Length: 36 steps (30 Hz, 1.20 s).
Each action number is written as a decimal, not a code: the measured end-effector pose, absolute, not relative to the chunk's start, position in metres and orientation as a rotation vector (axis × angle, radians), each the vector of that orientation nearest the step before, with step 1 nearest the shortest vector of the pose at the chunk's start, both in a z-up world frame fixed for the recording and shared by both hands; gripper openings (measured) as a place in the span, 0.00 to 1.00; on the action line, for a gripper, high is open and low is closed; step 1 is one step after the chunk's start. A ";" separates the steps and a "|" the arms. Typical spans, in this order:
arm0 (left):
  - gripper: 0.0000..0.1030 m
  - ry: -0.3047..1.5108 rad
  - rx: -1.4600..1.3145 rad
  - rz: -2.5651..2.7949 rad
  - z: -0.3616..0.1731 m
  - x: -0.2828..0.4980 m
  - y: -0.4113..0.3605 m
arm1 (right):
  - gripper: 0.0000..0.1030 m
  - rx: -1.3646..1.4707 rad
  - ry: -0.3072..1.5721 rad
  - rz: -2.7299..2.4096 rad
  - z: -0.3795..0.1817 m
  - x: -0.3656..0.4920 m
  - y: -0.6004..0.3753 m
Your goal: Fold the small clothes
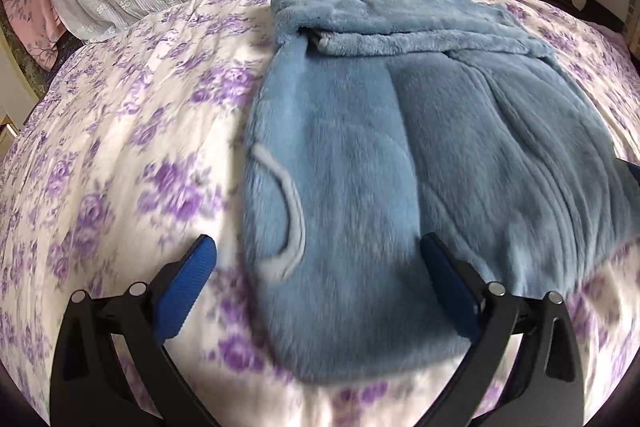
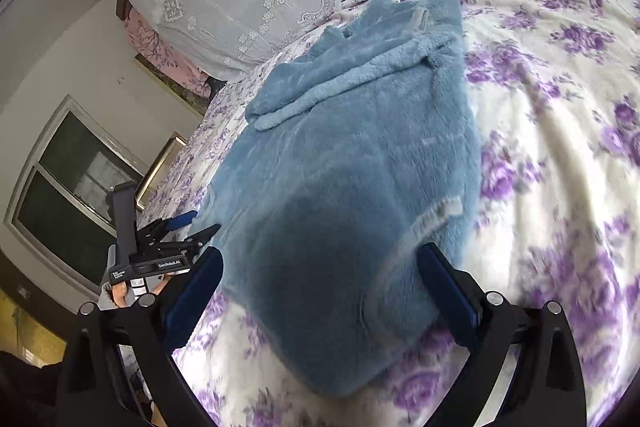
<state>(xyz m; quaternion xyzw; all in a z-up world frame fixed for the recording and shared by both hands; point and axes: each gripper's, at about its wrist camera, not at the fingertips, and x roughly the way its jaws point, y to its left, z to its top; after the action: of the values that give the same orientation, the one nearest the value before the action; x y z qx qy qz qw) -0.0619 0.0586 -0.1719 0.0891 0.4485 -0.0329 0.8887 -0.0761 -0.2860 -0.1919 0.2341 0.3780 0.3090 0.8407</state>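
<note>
The blue fleece lies folded on the floral bedspread. Both grippers hover low over its near edge, left and right, jaws wide apart and holding nothing.

Bedspread flowers motion-blurred
</note>
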 end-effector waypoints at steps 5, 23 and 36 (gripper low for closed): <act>0.96 0.907 0.180 -0.044 -0.167 -0.076 0.062 | 0.96 0.433 0.775 0.591 -0.186 -0.095 -0.282; 0.96 0.910 0.204 0.048 -0.169 -0.046 0.056 | 0.97 -0.143 0.789 0.344 -0.179 -0.072 -0.195; 0.96 0.869 0.256 0.068 -0.166 -0.057 0.048 | 0.97 -0.093 0.783 0.337 -0.177 -0.100 -0.216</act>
<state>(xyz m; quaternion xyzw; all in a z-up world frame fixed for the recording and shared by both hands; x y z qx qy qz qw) -0.0566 0.0484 -0.1657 0.1236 0.4197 0.0329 0.8986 -0.1004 -0.2158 -0.1767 -0.0449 0.3798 0.1633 0.9094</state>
